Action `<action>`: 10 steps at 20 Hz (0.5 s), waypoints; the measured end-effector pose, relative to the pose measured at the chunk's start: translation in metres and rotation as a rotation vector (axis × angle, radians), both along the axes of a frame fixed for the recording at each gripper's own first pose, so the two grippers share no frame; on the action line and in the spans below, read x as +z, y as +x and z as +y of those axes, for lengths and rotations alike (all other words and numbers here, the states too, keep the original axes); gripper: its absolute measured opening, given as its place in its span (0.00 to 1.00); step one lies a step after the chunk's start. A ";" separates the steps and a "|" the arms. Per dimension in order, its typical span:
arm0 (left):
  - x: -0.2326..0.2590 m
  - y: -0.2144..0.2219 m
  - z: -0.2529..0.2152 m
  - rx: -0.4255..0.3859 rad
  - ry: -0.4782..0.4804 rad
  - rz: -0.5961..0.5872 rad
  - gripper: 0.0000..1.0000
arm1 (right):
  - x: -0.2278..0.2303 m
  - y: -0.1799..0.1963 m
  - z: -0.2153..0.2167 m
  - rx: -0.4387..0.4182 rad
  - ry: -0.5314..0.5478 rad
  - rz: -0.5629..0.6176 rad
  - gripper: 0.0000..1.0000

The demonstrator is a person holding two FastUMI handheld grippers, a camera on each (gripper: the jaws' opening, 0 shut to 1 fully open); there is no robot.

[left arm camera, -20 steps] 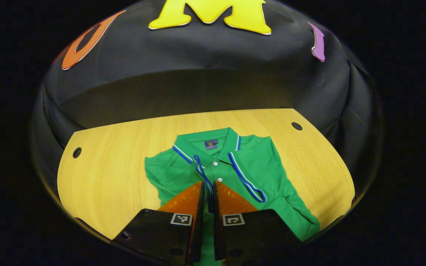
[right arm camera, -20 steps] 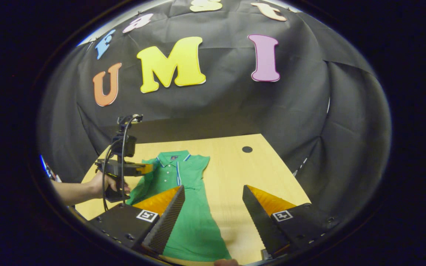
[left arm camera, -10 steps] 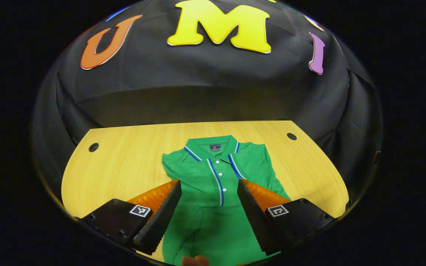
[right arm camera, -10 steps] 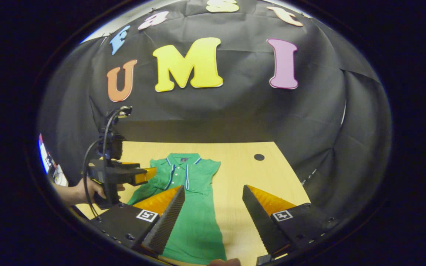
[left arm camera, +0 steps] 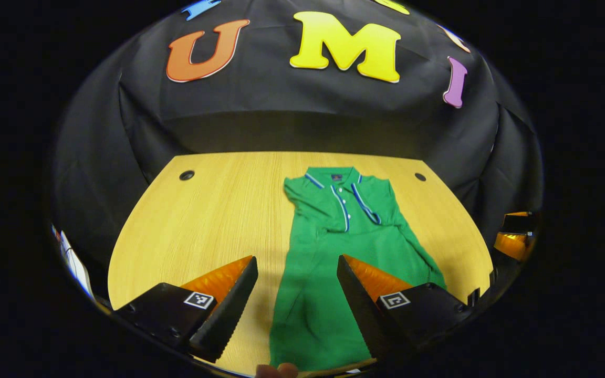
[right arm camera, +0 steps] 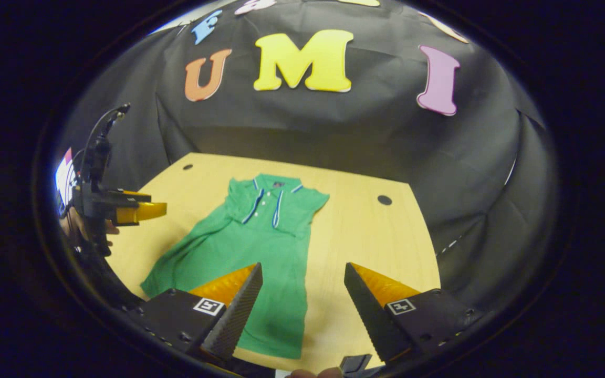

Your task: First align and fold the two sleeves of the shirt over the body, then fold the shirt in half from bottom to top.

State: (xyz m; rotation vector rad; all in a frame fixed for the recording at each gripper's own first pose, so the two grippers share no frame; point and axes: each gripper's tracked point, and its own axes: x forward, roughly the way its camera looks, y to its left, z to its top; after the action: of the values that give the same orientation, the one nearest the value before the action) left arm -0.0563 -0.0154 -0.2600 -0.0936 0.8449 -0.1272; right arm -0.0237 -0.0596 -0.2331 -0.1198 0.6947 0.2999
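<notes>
The left gripper (left arm camera: 297,265) let go of the sleeve a moment ago and has pulled back over the near left of the wooden table (left arm camera: 202,210). Its fingers are wide apart and hold nothing. The green polo shirt (left arm camera: 344,247) lies flat in the middle, collar far away, both sleeves folded in. The right gripper (right arm camera: 302,273) hangs wide and empty above the bottom hem. I think the bottom-to-top fold comes next.
</notes>
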 end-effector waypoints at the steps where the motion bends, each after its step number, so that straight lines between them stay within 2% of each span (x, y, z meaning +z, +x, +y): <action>1: -0.006 -0.015 0.001 -0.017 0.003 0.037 0.98 | -0.010 -0.012 -0.001 0.005 -0.002 0.042 0.96; 7: -0.045 -0.110 -0.009 -0.126 -0.016 0.282 0.99 | -0.075 -0.078 -0.017 0.026 -0.043 0.280 0.95; 10: -0.063 -0.148 -0.001 -0.110 -0.025 0.410 0.99 | -0.103 -0.098 -0.032 0.021 -0.091 0.364 0.97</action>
State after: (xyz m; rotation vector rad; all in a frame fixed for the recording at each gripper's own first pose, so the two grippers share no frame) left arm -0.2041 -0.0160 -0.3231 -0.0983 1.2585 -0.2273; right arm -0.1222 -0.0914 -0.3359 -0.1610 1.0694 0.3140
